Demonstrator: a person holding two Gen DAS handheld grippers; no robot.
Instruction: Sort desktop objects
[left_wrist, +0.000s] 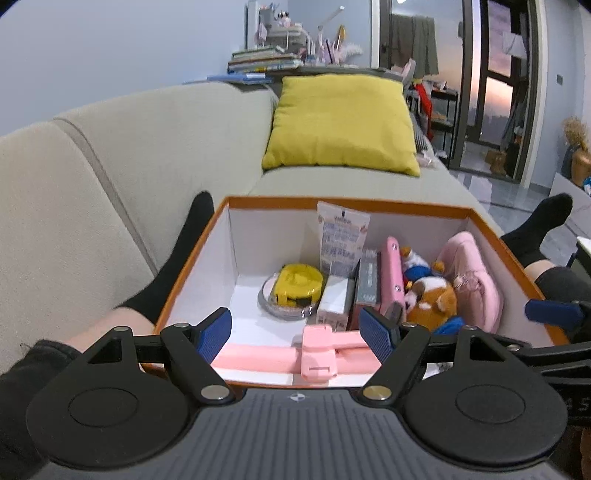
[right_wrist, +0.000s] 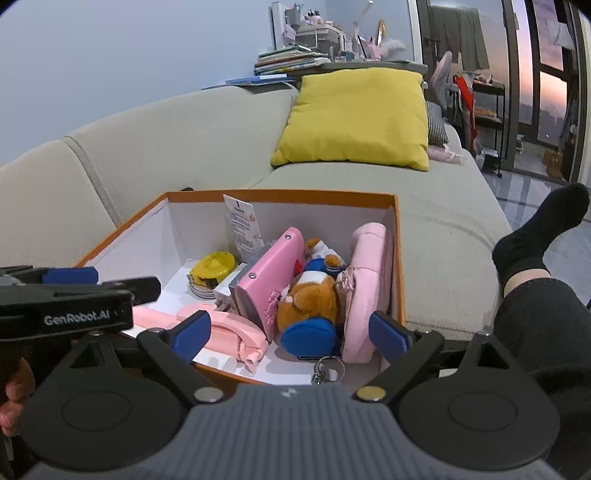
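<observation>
An orange-rimmed box (left_wrist: 343, 202) (right_wrist: 395, 236) rests between the person's legs on the sofa. Inside it lie a pink selfie-stick handle (left_wrist: 317, 350) (right_wrist: 221, 328), a yellow tape measure (left_wrist: 297, 284) (right_wrist: 214, 267), a cream tube (left_wrist: 341, 236) (right_wrist: 243, 225), a pink case (left_wrist: 391, 277) (right_wrist: 273, 273), a plush toy with a key ring (left_wrist: 428, 299) (right_wrist: 314, 306) and a pink pouch (left_wrist: 476, 280) (right_wrist: 364, 280). My left gripper (left_wrist: 299, 338) is open over the box's near edge, above the handle, empty. My right gripper (right_wrist: 291, 334) is open over the box's near right part, empty.
The beige sofa (left_wrist: 110, 166) carries a yellow cushion (left_wrist: 343, 122) (right_wrist: 354, 118) behind the box. The person's legs in black socks (left_wrist: 177, 266) (right_wrist: 535, 236) flank the box. A shelf with books and clutter (left_wrist: 266, 59) stands behind the sofa. Glass doors (left_wrist: 506, 74) are at the right.
</observation>
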